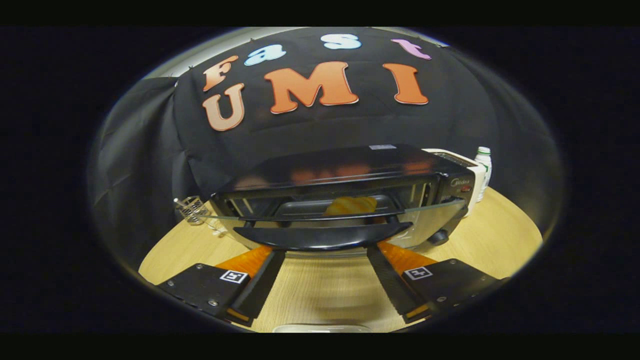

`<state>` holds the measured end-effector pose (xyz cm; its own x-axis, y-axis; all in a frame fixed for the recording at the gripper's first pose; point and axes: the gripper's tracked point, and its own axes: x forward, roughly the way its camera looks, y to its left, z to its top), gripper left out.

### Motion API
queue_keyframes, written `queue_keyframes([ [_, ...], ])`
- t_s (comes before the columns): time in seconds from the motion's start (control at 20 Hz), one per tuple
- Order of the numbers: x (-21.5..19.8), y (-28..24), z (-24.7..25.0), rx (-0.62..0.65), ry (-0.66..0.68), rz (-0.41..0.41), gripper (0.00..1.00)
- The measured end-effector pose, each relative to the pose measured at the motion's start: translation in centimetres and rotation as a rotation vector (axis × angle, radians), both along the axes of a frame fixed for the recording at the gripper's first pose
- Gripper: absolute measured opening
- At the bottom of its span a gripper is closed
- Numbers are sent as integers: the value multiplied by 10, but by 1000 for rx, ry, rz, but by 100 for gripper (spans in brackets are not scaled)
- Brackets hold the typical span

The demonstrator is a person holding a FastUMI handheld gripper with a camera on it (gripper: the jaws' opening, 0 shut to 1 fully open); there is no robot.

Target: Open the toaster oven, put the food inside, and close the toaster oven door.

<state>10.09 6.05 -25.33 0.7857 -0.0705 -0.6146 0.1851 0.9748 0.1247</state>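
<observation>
Here is the toaster oven (345, 200), black and squat, sitting square on the wooden table (500, 235), and its glass door (325, 225) hangs partly open, tilted out toward the camera with the top edge away from the body. Through the gap you can see right into the cavity, and there is the food: a golden croissant (351, 205) lying on the dark tray (300, 206) inside, roughly in the middle of the oven. The door's broad black handle (324, 236) runs across just above the fingertips.

The gripper (325, 252) comes in low and centred, its two fingers spread wide, and both tips reach up to the underside of that handle, one near each end of it (whether they actually touch it or sit a hair below, the view does not settle). Nothing is held between them; bare tabletop shows in the gap. Each finger mount carries a small square marker.

Off to the right of the oven stands a white appliance (475, 175), tight against the oven's side, and just beyond it a white bottle with a green cap (483, 170). To the left, near the oven's front corner, a small wire holder (191, 209) rests on the table. At the near table edge, below the fingers, a pale container rim (322, 328) peeks in.
</observation>
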Motion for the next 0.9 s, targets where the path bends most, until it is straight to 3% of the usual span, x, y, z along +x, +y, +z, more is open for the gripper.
queue_keyframes([
  [0.1, 12, -19, -2, -59, -18, -61, 98],
  [0.25, 19, -23, 4, -66, -35, -91, 98],
  [0.55, -1, -15, 40, -94, -98, -30, 97],
  [0.9, -39, -15, 146, -136, -334, 50, 97],
])
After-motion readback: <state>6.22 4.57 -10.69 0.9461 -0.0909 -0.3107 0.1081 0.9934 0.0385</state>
